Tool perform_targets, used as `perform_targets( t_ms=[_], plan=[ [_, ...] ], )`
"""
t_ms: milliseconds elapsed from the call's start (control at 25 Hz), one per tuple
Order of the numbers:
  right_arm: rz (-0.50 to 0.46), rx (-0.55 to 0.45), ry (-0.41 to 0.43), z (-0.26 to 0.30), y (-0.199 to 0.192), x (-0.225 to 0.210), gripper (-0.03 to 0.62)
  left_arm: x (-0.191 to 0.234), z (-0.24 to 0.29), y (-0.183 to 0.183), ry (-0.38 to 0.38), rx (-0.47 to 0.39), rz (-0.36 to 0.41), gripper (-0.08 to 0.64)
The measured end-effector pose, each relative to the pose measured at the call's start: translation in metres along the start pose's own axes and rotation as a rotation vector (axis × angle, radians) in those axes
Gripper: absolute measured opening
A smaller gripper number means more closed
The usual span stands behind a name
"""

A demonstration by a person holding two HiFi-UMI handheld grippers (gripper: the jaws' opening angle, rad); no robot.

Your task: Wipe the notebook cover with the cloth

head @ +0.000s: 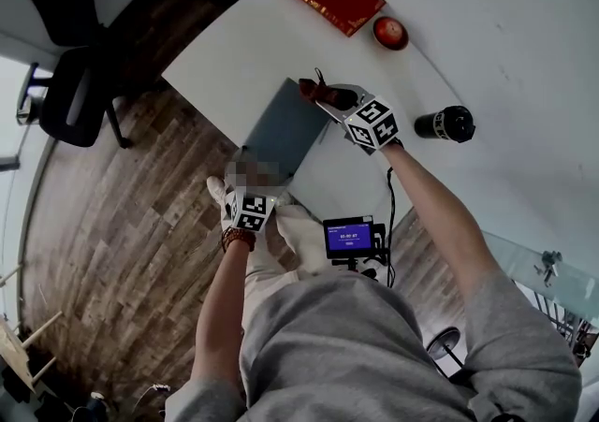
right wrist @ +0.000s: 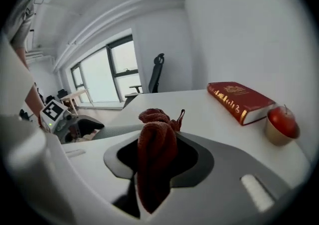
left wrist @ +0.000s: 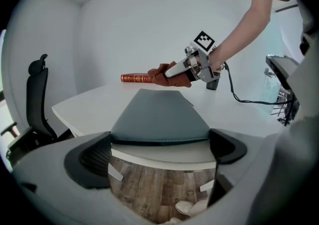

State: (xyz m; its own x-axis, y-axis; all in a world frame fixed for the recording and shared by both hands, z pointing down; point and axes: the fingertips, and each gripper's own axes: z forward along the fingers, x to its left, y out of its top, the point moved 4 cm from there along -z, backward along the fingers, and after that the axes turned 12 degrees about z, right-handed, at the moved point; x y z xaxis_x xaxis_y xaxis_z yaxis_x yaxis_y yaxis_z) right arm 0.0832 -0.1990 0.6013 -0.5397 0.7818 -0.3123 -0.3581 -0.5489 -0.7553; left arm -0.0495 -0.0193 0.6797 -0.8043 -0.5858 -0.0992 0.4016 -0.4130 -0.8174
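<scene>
Right arm reaches out, right gripper (head: 329, 97) pinching the cloth (right wrist: 157, 154) above the notebook's (left wrist: 159, 116) far end; left gripper (left wrist: 162, 150), jaws wide, sits at its near edge.

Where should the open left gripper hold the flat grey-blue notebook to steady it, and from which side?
Probably its near short edge, from the person's side. The grey-blue notebook lies flat at the white table's near edge. That edge sits between the left gripper's open jaws, while the red-brown cloth in the right gripper is at the far end.
</scene>
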Motion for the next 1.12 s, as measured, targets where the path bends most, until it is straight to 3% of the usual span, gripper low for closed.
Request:
perform_targets(
  t_ms=[200,280,360,560,1120],
  plan=[
    [-0.020,0.086,-0.096,0.023,-0.021,-0.009,0.143,0.000,0.002,0.001,-0.004,-0.003,0.002,0.604],
    [0.013,0.081,-0.125,0.029,-0.025,-0.009,0.140,0.000,0.001,0.000,-0.003,-0.004,0.002,0.604],
    [0.049,0.073,-0.126,0.031,-0.026,-0.009,0.135,0.001,0.000,-0.001,0.001,-0.005,0.000,0.604],
    [0.006,0.116,-0.104,0.030,-0.028,-0.007,0.132,-0.001,0.001,-0.001,0.000,-0.008,-0.001,0.604],
    [-0.010,0.125,-0.165,0.031,-0.032,0.009,0.124,-0.001,0.001,-0.002,0.003,-0.008,-0.004,0.604]
  ],
)
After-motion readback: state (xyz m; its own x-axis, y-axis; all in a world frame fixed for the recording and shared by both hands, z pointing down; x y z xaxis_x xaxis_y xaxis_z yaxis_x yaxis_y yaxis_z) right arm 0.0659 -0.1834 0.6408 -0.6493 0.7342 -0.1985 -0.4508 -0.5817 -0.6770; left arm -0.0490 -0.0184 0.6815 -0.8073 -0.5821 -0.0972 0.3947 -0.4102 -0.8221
